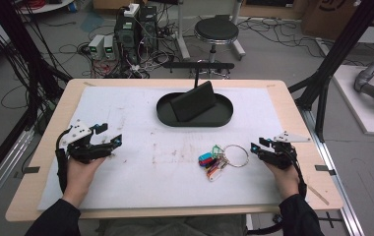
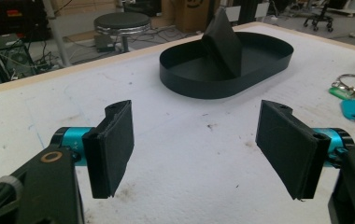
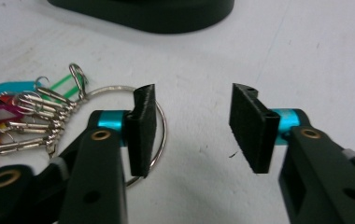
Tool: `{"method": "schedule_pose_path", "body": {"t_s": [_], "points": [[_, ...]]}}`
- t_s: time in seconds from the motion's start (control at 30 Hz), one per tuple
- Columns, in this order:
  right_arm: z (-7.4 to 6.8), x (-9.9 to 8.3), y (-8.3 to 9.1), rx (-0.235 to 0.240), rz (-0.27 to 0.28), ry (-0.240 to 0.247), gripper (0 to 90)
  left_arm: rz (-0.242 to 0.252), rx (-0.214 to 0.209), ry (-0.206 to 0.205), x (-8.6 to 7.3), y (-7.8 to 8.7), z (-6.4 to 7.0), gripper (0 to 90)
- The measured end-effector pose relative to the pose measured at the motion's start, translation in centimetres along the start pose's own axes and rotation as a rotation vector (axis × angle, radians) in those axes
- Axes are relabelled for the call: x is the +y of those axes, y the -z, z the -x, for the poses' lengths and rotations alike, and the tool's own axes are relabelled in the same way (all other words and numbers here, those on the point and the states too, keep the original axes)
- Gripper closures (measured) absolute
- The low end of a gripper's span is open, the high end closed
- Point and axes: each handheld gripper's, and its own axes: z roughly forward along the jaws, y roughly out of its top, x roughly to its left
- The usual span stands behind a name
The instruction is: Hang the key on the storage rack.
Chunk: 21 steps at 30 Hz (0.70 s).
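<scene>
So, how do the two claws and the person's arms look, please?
Each claw, left and right, is black, with two flat rectangular black pads held on turquoise metal collars. Brass-coloured rivets sit in the black links. A grey three-cornered plate tops each one, and a black cable trails back along the wrist. The person wears dark sleeves.

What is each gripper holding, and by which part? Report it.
Nothing is held. The left gripper is open over bare mat; the right gripper is open beside the key ring, one jaw over the ring, not closed on it.
</scene>
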Motion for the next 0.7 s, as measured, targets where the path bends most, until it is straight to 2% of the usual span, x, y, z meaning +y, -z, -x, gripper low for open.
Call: {"method": "schedule_pose_path", "body": {"t_s": [0.03,0.1,0.17,0.33,0.4,0.47,0.57,0.7], "points": [[0.1,0.0,-0.3,0.005,-0.026,-0.019,43.7,0.004,-0.007,0.003,0.0,0.0,0.0,27.9],[0.3,-0.1,-0.9,0.019,-0.073,-0.064,42.0,0.006,-0.009,0.016,0.0,0.0,0.0,27.9],[0.2,-0.1,-1.2,0.028,-0.093,-0.064,42.3,0.004,-0.011,0.011,0.0,0.0,0.0,27.9],[-0.2,0.0,-2.0,-0.004,-0.123,-0.053,40.6,0.003,-0.006,0.014,-0.1,0.0,0.0,28.0],[-0.7,0.1,-2.1,-0.015,-0.135,-0.017,47.1,0.003,-0.006,0.013,-0.1,0.0,-0.1,27.9],[-0.8,0.1,-2.2,-0.020,-0.139,-0.008,49.7,0.000,-0.005,0.014,-0.1,-0.1,0.0,27.9],[-1.2,0.0,-2.3,-0.023,-0.160,0.031,54.6,-0.001,-0.006,0.008,-0.1,-0.1,0.0,28.0],[-1.4,0.0,-2.6,-0.020,-0.175,0.029,60.7,-0.003,-0.006,0.003,-0.1,-0.1,0.1,28.0]]}}
